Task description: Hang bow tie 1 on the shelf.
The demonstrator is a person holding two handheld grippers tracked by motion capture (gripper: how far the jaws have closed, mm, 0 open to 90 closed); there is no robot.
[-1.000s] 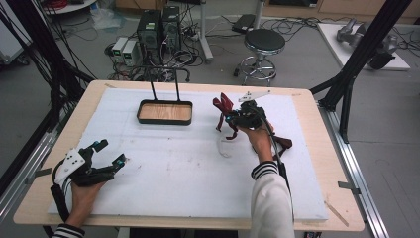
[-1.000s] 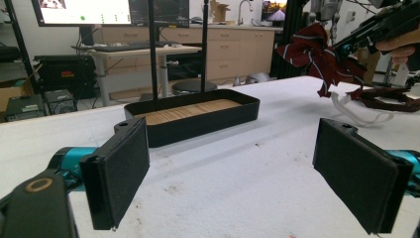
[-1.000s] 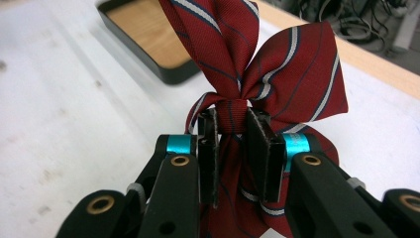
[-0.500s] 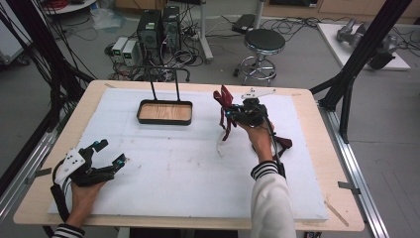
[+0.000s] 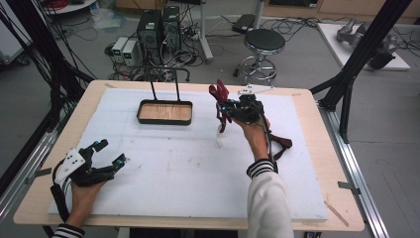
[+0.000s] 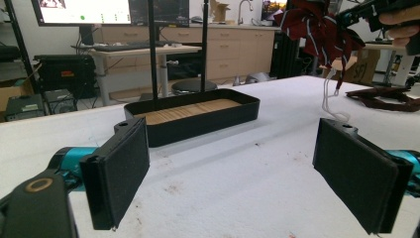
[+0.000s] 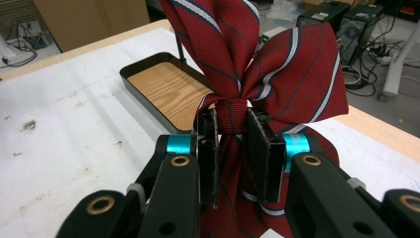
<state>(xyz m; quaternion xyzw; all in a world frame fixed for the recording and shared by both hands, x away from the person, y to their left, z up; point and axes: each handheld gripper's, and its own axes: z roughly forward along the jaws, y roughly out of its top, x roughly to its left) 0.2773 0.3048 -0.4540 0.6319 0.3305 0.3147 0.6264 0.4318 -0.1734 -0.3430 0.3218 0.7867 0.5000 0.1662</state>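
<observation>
The right gripper (image 7: 232, 134) is clenched on the knot of a red striped bow tie (image 7: 257, 64), holding it in the air above the white table cover (image 5: 198, 163), just beside the black tray (image 5: 165, 112) with its wooden floor. A white cord (image 6: 329, 101) dangles from the bow and trails onto the cover. To set it down cleanly, I'd carry it over the tray and lower it until the cord clears the rim. The left gripper (image 6: 237, 163) rests near the table edge, jaws wide apart and holding nothing.
</observation>
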